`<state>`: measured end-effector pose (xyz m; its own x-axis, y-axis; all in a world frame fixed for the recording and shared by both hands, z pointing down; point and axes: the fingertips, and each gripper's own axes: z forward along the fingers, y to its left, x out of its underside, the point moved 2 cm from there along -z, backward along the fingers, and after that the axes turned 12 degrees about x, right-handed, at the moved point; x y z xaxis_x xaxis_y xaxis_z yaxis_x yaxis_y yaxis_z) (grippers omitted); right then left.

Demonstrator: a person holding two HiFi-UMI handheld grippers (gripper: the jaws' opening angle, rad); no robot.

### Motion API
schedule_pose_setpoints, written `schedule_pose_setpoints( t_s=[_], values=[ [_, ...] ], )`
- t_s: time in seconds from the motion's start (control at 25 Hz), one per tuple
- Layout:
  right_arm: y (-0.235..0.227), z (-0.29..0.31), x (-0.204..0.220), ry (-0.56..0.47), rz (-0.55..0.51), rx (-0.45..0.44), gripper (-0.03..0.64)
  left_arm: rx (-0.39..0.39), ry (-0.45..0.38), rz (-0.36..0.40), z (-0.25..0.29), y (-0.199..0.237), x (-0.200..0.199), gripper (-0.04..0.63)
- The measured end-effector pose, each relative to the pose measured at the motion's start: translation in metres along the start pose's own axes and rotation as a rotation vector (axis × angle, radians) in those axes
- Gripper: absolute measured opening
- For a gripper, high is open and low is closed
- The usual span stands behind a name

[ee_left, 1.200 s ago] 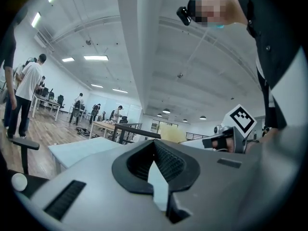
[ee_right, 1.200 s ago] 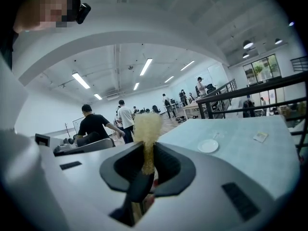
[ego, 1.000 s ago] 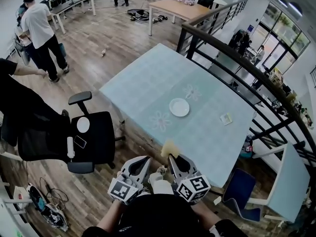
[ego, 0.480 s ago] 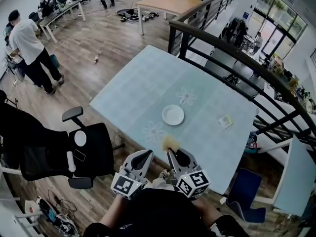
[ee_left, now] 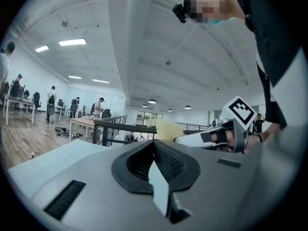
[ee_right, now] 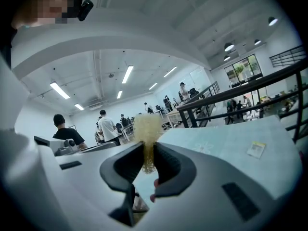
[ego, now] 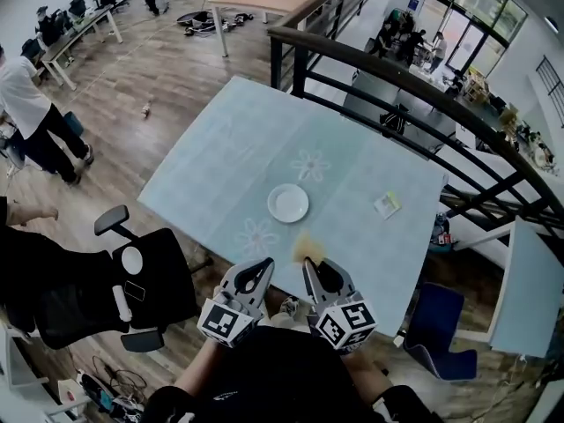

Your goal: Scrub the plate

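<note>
Gripping the sponge: the right gripper (ee_right: 147, 150) has its jaws clamped on the lower edge of a yellow sponge (ee_right: 147, 125). Most of the pad sticks out past the tips, free to meet a surface.
Left gripper: the left gripper (ee_left: 154, 146) has its jaws pressed together with nothing between them. It sits beside the right one, close to the person's body, probably kept spare to steady the dish.
Plate: the white plate (ego: 288, 203) lies flat and apparently bare near the middle of the table (ego: 211, 157), between two flower prints (ego: 310, 166). It is well ahead of both grippers and touched by neither.
Sponge position: in the head view the sponge hangs over the table's near edge, pointing toward the plate but apart from it.
Stage: scrubbing does not look begun. The likely need is a reach forward to bring the pad down on the plate.
Card: a small yellow-and-white card (ego: 387, 204) lies well to the right of the plate. What it is cannot be told.
Count: two grippers, one sponge, one plate, one card, two flower prints, and one black office chair (ego: 150, 280) at the table's left.
</note>
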<state>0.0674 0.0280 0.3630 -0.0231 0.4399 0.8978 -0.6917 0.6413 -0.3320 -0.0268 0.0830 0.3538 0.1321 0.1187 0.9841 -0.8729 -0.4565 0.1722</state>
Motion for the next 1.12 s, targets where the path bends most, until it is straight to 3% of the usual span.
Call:
schedule_pose_setpoints(
  t_s=[0.28,0.64,1.12],
  values=[
    [-0.027,0.017,-0.006,0.002,0.049,0.16,0.06,0.125,-0.006,-0.038,0.033,0.032,-0.01,0.012],
    [-0.026,0.06,-0.021,0.017,0.08,0.294,0.06,0.303,0.024,-0.056,0.076,0.082,-0.019,0.012],
    [0.006,0.127,-0.029,0.068,0.08,0.391,0.06,0.382,0.033,-0.077,0.073,0.156,-0.029,0.012]
  ],
)
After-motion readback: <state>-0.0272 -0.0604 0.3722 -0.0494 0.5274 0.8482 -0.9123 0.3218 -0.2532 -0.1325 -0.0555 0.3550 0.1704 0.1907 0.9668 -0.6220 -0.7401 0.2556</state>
